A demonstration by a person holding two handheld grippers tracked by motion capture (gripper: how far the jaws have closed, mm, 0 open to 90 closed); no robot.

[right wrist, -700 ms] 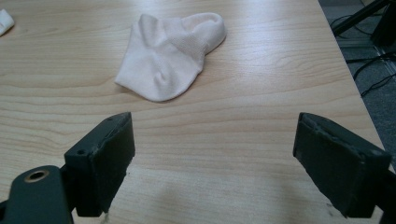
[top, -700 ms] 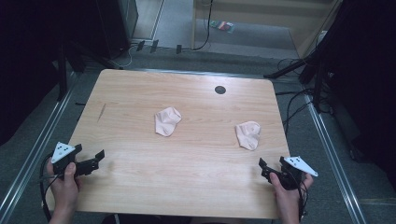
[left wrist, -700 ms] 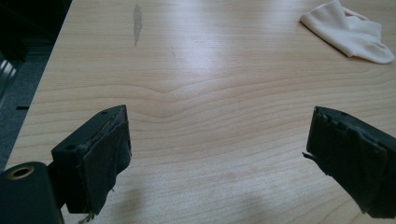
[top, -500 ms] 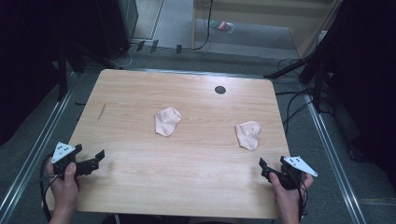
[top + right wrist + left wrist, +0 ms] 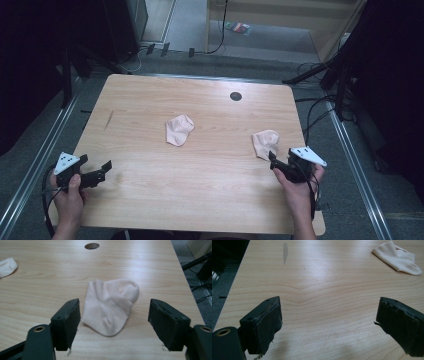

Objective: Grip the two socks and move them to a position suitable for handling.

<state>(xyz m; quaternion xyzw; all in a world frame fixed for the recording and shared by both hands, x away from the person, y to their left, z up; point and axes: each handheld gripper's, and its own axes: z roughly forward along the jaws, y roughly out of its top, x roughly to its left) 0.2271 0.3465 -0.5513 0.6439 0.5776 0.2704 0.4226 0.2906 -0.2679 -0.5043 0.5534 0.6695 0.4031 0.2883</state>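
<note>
Pale pink sock (image 5: 110,306) near the counter's (image 5: 200,200) right edge is now lying just ahead of the advancing, wide-open right hand-held gripper (image 5: 113,322), suggesting pickup, while the left hand-held gripper (image 5: 329,322) is holding released.

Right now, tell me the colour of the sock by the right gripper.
Pale pink sock, clearest in the right gripper view.

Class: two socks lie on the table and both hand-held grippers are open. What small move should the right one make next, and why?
Probably ease the right hand-held gripper forward and close on the near sock. Its jaws stand open, the sock lies flat just ahead between them, and nothing is held yet.
</note>
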